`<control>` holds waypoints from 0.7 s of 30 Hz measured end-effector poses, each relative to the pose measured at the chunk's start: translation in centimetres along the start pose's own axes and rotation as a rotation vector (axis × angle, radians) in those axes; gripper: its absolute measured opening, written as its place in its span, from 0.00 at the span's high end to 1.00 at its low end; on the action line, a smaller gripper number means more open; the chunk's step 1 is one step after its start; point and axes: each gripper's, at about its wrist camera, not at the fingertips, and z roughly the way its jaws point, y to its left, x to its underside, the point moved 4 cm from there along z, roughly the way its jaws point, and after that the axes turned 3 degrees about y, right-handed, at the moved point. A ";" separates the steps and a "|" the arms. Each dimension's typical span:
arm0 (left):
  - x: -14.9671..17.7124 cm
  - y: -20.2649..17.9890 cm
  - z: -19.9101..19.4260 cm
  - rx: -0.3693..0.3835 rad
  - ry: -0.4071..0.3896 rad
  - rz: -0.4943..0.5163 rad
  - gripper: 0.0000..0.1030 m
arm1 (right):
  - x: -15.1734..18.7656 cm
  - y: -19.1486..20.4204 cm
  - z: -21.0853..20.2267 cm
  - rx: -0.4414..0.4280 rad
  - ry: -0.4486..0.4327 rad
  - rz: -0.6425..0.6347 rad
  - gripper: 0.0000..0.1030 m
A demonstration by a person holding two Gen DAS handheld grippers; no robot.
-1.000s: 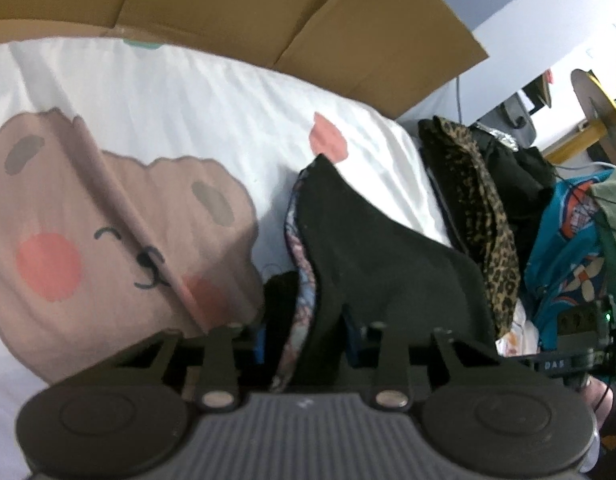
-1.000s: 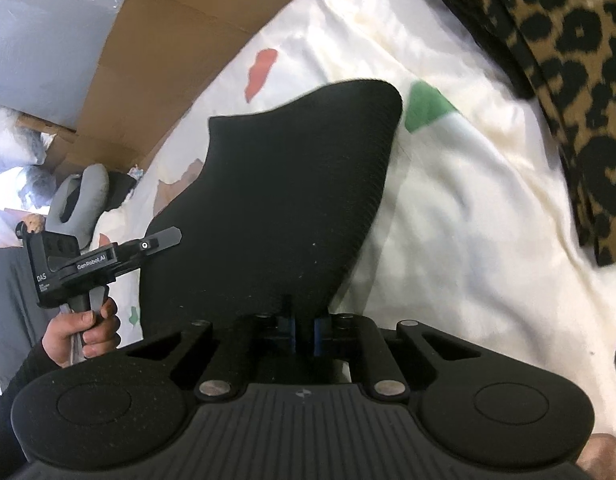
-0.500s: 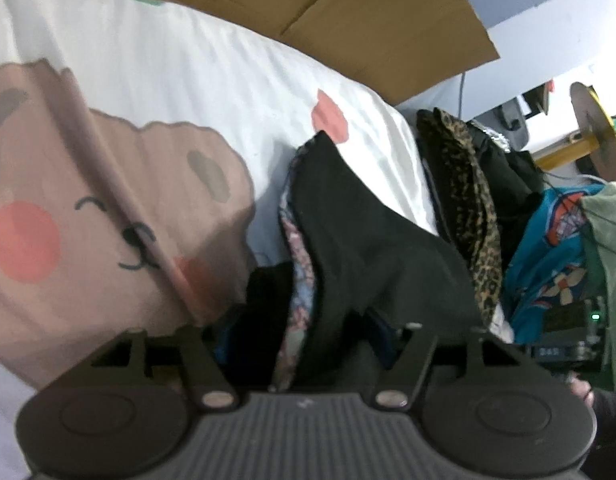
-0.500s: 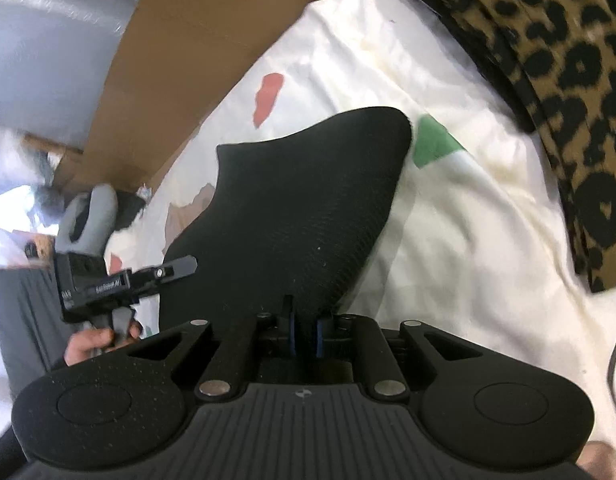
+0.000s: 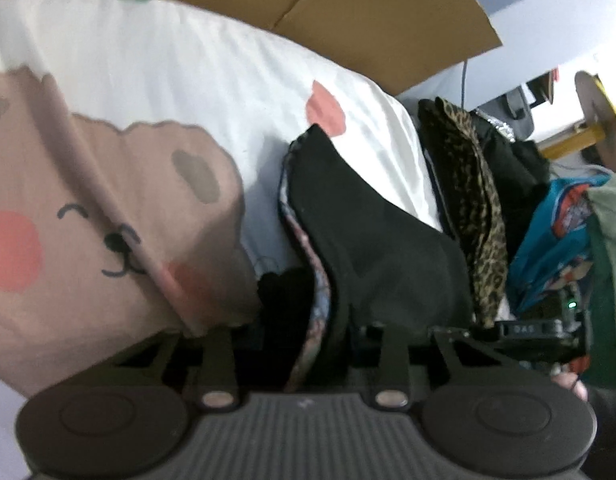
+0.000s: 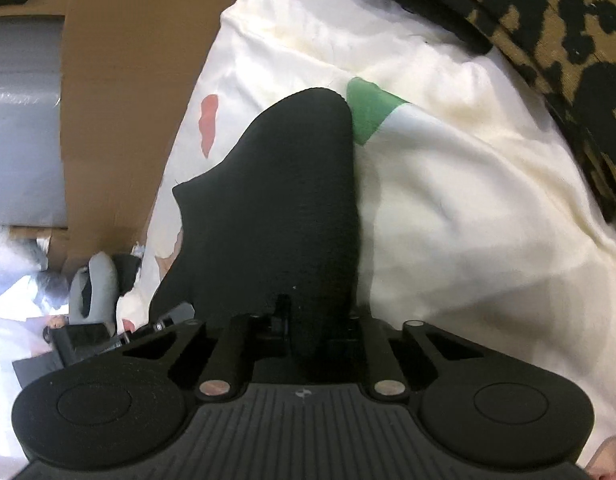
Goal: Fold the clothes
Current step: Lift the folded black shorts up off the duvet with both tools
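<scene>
Both tongs have hold of the black garment: the left tongs sit wide with a thick bunch of it between the fingers, and the right tongs are nearly closed on an edge. It's doubled over, patterned lining showing, lifted above the bed sheet. Looks mid-fold to me. The leopard-print pile at 2 o'clock doesn't look neatly folded.

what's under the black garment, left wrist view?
A floral-patterned layer peeks out along the left edge of the black garment, with the white printed sheet below. How far that layer extends, and the sheet directly beneath, are covered by the black fabric.
</scene>
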 end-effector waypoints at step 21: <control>2.3 -8.0 -8.9 -0.132 -0.156 0.004 0.69 | 2.0 12.3 -6.3 0.141 -0.058 -0.443 0.93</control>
